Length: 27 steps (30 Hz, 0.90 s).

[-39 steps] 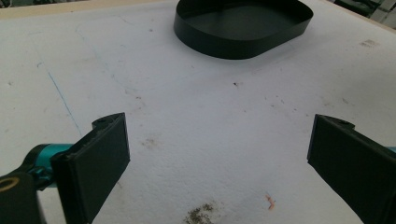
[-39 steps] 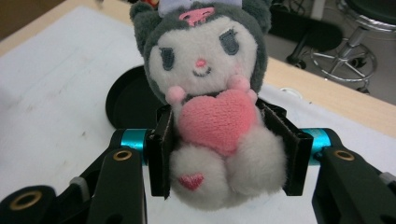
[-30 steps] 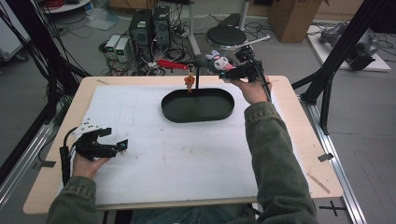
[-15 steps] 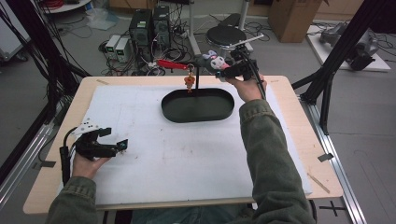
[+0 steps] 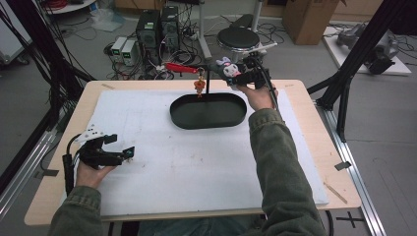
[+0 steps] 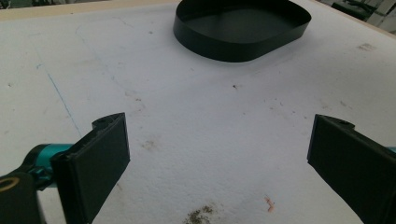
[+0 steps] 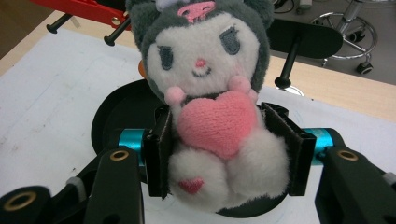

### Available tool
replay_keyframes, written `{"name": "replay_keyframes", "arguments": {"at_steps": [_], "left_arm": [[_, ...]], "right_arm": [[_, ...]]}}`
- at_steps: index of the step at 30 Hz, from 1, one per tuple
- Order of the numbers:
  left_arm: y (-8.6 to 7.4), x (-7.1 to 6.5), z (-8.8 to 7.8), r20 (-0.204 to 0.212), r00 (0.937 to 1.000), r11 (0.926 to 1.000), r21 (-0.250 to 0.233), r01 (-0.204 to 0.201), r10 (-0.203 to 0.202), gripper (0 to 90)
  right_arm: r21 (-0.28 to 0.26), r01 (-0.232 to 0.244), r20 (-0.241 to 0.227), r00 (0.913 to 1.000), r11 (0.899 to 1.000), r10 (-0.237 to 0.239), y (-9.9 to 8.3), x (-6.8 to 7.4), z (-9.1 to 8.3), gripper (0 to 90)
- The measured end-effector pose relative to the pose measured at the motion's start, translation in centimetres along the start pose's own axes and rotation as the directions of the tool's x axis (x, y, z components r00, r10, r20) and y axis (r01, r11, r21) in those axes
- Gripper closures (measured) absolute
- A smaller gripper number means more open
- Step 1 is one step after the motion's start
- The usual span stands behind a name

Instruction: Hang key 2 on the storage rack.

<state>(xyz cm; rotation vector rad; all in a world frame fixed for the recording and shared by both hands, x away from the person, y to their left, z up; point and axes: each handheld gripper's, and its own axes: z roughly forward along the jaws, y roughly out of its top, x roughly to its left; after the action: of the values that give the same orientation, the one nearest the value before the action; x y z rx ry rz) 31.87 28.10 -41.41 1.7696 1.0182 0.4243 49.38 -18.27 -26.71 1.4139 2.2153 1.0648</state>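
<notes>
Plush toy held over the black tray at the far edge of the bench

The right tool grips a grey-and-white plush toy by its body, a pad pressed into each flank beside its pink heart, its jaws having just eased apart a little around it. In the high view the toy hangs beyond the tray's far rim, beside a black stand from which a small orange charm dangles. The left tool rests in the person's hand near the bench's front left, jaws wide and holding nothing above the white mat.
</notes>
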Motion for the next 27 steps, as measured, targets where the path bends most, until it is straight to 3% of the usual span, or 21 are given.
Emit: {"name": "replay_keyframes", "arguments": {"at_steps": [4,8,10,12,14,16,18,23,27], "left_arm": [[0.0,0.1,0.0,0.001,1.0,1.0,-0.006,0.002,-0.002,6.0],[0.0,0.0,0.0,0.001,1.0,1.0,-0.005,0.001,-0.001,6.0],[0.0,0.0,0.0,0.0,1.0,1.0,-0.004,0.0,0.0,6.0],[0.0,0.0,0.0,0.001,1.0,1.0,-0.003,-0.001,0.001,6.0],[0.0,0.0,0.0,-0.002,1.0,1.0,-0.004,0.0,0.0,6.0],[0.0,0.0,0.0,-0.003,1.0,1.0,-0.003,0.0,0.0,6.0],[0.0,0.0,0.0,-0.001,1.0,1.0,-0.003,-0.002,0.002,6.0],[0.0,0.0,0.0,-0.002,1.0,1.0,-0.002,-0.001,0.001,6.0],[0.0,0.0,0.0,-0.001,1.0,1.0,0.0,-0.003,0.003,6.0]], "right_arm": [[0.061,-0.009,0.002,1.0,0.998,0.008,-0.3,-0.1,0.5,28.5],[0.05,0.044,0.03,0.9985,0.998,-0.045,-1.3,0.0,1.0,11.4],[0.1,0.052,0.033,0.9979,0.994,-0.055,-1.8,0.0,1.5,0.7],[0.081,0.067,0.031,0.9971,0.994,-0.07,-2.3,-0.1,1.6,0.8],[0.046,0.057,-0.009,0.9984,0.997,-0.056,-2.9,-0.3,1.6,0.7],[0.067,0.062,-0.041,0.9974,0.996,-0.06,-3.1,-0.6,1.7,0.7],[0.07,0.094,-0.037,0.9951,0.993,-0.092,-3.2,-0.6,1.5,0.8],[0.003,0.145,-0.078,0.9865,0.989,-0.144,-3.2,-0.2,-0.2,0.8],[-0.016,0.144,-0.087,0.9855,0.989,-0.145,-3.3,-0.2,-1.1,0.8]]}}
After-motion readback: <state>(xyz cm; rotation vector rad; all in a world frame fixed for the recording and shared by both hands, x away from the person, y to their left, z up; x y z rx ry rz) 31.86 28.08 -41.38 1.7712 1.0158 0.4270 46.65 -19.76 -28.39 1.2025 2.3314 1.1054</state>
